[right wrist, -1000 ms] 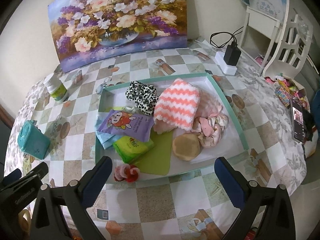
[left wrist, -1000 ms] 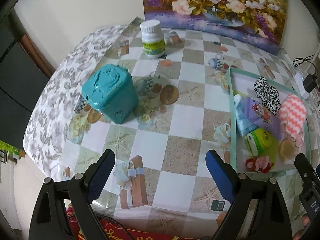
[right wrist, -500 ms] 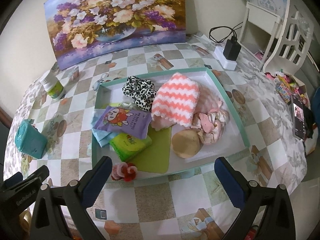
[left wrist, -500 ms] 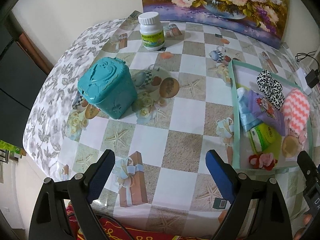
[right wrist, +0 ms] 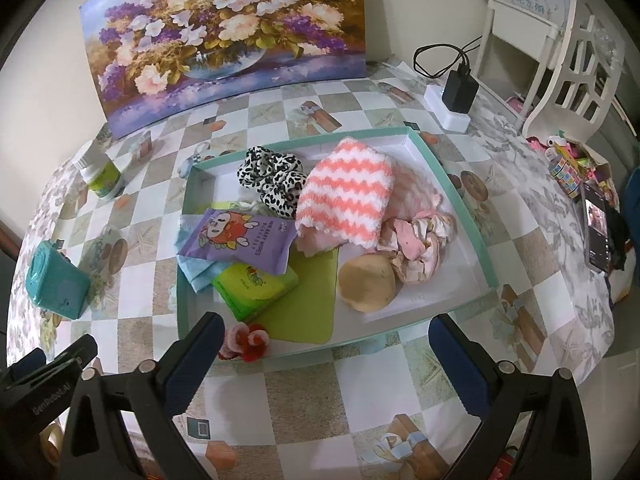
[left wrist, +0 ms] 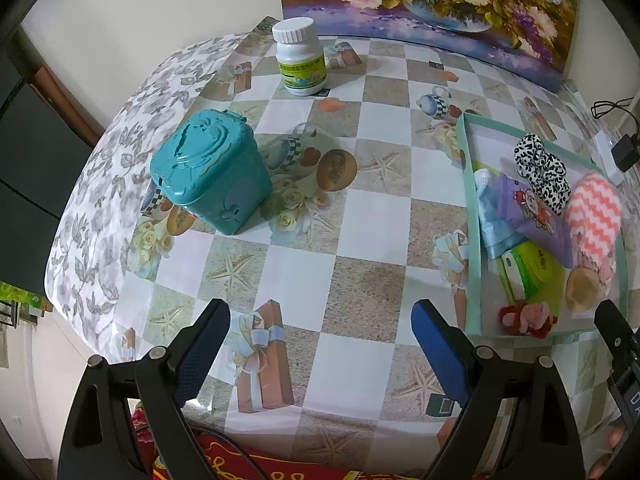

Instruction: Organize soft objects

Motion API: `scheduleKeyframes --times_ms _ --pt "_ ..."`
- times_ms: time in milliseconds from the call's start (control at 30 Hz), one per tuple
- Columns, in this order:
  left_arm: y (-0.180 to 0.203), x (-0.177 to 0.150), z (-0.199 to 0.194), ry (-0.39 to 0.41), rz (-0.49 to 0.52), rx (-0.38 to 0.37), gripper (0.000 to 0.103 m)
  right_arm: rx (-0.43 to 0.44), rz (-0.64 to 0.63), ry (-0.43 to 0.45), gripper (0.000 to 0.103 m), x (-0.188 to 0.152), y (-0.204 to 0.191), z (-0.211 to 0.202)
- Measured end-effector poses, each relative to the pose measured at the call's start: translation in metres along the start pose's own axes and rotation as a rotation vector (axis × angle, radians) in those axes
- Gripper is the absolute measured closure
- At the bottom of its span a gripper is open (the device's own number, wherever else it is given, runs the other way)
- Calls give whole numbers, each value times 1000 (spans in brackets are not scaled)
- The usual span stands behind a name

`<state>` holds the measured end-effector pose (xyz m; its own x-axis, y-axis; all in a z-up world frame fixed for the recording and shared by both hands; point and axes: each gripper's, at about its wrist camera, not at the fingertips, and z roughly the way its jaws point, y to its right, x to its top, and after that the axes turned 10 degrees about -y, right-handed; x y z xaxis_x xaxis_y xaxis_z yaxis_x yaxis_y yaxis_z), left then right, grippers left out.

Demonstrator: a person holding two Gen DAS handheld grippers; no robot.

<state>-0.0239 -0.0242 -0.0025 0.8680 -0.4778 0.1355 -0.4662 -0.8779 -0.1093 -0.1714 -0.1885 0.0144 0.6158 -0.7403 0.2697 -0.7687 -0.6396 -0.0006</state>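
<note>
Teal-rimmed shallow tray (right wrist: 452, 196) on the checkered tablecloth (right wrist: 304, 396), holding: leopard-print scrunchie (right wrist: 270, 182) at 11 o'clock; pink-and-white zigzag fleece cloth (right wrist: 346, 196) at 12; pink fabric scrunchie (right wrist: 420, 246) at 3; tan round puff (right wrist: 366, 282) at 5; lime flat mat (right wrist: 310, 302) at 6; green tissue pack (right wrist: 254, 286) and purple wipes pack (right wrist: 238, 240) at 8 to 9, over a pale blue cloth (right wrist: 192, 270). Red-and-pink flower piece (right wrist: 246, 340) sits at the near rim, 7 o'clock. Teal lidded bin (left wrist: 208, 170), closed, contents unseen; white pill bottle (left wrist: 300, 62) beyond it, capped. Left gripper (left wrist: 320, 346) and right gripper (right wrist: 326, 354): fingers spread wide, nothing between them.
</note>
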Motion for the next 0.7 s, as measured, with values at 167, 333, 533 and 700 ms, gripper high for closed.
scheduleKeyframes --times_ms 167,333,533,700 --pt "-1 0 2 -7 -1 0 11 0 0 -1 0 0 0 0" --pt "-1 0 3 -12 3 1 11 0 -1 -5 0 -1 0 2" --pt "0 0 4 -16 5 1 11 -2 -3 -11 0 -1 -1 3" --pt "0 0 4 -17 5 0 11 -2 -4 -12 0 -1 -1 3"
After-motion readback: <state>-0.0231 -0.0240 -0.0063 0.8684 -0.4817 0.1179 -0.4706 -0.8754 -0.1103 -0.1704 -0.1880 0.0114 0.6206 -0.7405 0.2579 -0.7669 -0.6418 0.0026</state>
